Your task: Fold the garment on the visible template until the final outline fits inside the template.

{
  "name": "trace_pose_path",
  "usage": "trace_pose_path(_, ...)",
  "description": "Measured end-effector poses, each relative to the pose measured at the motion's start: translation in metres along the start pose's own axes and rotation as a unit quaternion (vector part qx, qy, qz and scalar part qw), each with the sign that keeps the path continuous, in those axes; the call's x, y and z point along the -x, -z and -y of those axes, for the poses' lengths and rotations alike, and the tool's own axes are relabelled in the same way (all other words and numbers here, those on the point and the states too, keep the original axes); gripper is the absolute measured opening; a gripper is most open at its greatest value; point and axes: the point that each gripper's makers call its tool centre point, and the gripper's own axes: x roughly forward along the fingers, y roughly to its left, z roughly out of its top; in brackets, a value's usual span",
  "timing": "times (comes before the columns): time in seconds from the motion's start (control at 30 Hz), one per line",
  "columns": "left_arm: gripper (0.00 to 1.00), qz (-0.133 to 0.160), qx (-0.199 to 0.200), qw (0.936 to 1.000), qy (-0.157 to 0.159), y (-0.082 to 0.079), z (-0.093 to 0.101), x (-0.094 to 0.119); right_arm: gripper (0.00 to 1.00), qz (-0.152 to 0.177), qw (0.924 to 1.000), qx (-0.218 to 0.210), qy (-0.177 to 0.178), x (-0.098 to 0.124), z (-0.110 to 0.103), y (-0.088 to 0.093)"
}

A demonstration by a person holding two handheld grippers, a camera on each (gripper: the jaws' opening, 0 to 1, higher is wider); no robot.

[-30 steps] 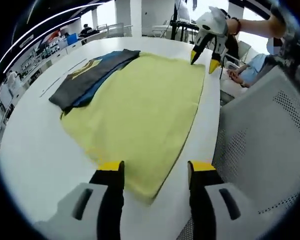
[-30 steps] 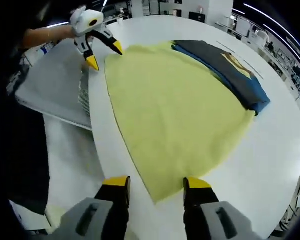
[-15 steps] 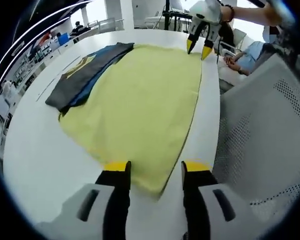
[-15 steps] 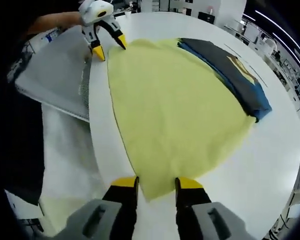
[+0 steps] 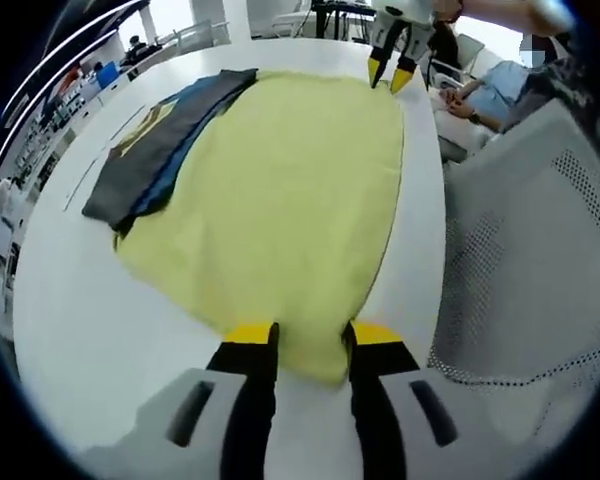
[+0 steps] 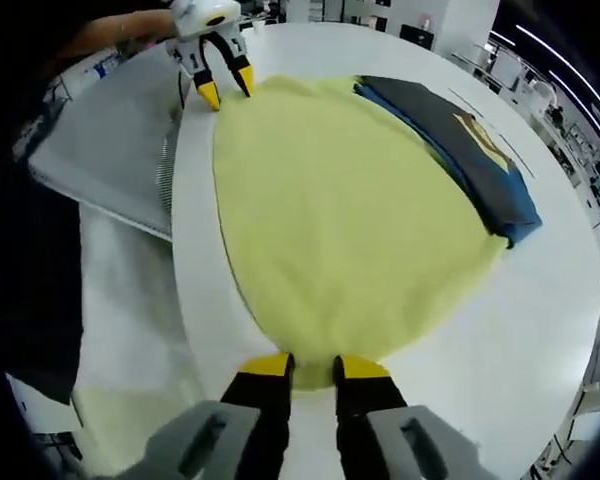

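A yellow garment lies spread flat on the round white table. My left gripper stands at its near corner, jaws narrowed with the cloth edge between them and a gap still showing. It appears in the right gripper view as the far gripper at the cloth's far corner. My right gripper straddles the opposite corner the same way, jaws close but apart. It appears in the left gripper view as the far gripper.
A folded stack of dark grey and blue garments lies along the yellow cloth's far side, partly under it. A grey mesh chair stands against the table edge. A seated person is beyond it.
Both grippers have moved onto the garment's corners and their jaws have narrowed steadily around the cloth edge. The garment itself has stayed flat.
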Motion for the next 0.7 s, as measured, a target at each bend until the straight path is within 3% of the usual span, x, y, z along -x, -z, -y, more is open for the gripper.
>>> trace_pose_path(0.07, 0.21, -0.003, 0.003, 1.0000, -0.003, 0.001, -0.001, 0.000, 0.08, 0.001, 1.0000, 0.000, 0.001, 0.000, 0.001, 0.000)
trace_pose_path(0.2, 0.04, -0.006, 0.011, 0.9997, -0.022, 0.004, -0.009, 0.001, 0.06, 0.005, 1.0000, -0.004, 0.005, 0.000, 0.002, 0.000)
trace_pose_path(0.3, 0.03, -0.001, 0.026, 0.9995, -0.018, 0.004, -0.010, 0.001, 0.05, 0.005, 1.0000, -0.004, 0.007, 0.000, 0.003, 0.000)
trace_pose_path(0.5, 0.01, -0.003, 0.014, 0.9997, -0.020, 0.005, -0.007, 0.001, 0.00, 0.002, 0.9999, 0.000, 0.013, 0.002, 0.005, 0.002)
trace_pose_path(0.7, 0.01, 0.012, 0.053, 0.9985, -0.006, 0.009, 0.003, 0.006, 0.00, 0.003, 1.0000, -0.004, 0.005, 0.005, -0.001, 0.005)
